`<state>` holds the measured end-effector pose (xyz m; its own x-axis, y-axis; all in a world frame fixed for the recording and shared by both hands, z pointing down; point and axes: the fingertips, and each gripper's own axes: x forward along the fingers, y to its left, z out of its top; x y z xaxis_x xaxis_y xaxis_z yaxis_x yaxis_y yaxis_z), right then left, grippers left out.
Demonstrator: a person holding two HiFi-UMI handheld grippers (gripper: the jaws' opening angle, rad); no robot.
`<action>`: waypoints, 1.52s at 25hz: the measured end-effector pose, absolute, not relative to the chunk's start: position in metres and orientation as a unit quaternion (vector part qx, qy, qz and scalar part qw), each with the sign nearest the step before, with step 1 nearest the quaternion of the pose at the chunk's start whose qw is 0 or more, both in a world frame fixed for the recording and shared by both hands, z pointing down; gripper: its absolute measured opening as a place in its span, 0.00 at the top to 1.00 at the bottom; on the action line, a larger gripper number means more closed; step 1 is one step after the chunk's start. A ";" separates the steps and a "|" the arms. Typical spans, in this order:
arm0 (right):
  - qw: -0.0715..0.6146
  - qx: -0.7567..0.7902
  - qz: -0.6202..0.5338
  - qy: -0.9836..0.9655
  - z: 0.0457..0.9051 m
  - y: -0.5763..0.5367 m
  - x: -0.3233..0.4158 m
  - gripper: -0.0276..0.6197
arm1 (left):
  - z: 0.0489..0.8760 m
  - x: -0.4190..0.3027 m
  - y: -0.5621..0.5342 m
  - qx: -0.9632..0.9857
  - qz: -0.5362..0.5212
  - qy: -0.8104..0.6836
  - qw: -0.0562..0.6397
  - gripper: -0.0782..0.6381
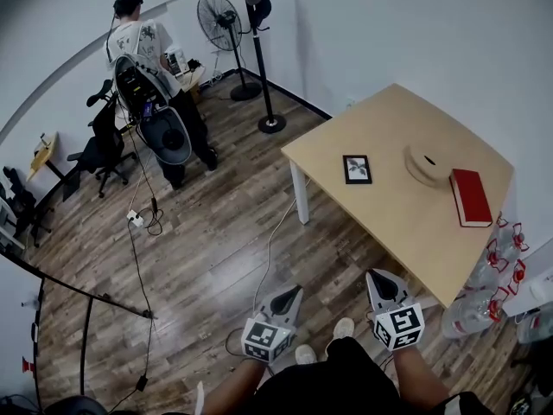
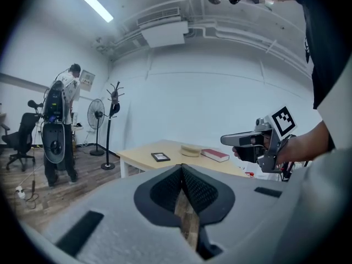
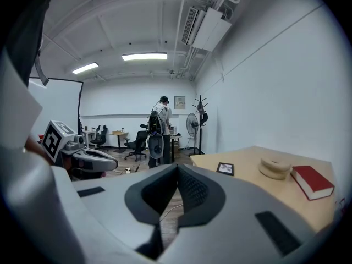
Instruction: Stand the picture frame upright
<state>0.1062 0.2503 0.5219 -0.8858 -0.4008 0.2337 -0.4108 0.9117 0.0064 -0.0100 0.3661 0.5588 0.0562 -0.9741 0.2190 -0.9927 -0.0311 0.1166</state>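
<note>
One picture frame lies flat on the one table, face up, close to the long edge that faces the open floor and not far from the table's near corner; one round beige thing sits between it and one red book, just beside the book; the book lies at the table's far right end with its short side near the edge. Bare tabletop surrounds the frame on all sides; nothing touches it.

A broad stretch of wooden floor lies open between the two grippers and the table, crossed only by a thin cable near the table leg; one person, one fan and one coat stand stand well apart at the far wall.

Both grippers hang over the floor, well short of the table; the left gripper has its jaws together at the tips with only floor showing through the slit below, nothing held; the right gripper is likewise closed tip to tip and empty, touching nothing.
</note>
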 end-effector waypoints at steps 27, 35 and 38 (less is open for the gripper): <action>0.140 0.198 0.037 -0.969 0.534 0.011 0.019 0.94 | 0.557 -0.110 0.145 0.694 0.060 -0.704 0.140 0.90; 0.135 0.188 0.034 -0.972 0.528 -0.074 0.014 0.94 | 0.551 -0.115 0.057 0.690 0.064 -0.709 0.134 0.90; 0.136 0.183 0.024 -0.973 0.527 -0.082 0.007 0.94 | 0.550 -0.120 0.049 0.691 0.064 -0.708 0.130 0.90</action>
<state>0.0070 -0.0816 0.5269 -0.8959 -0.3499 0.2738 -0.3631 0.9317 0.0026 -0.1198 0.0486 0.5502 -0.0103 -0.9619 0.2733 -0.9954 0.0360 0.0892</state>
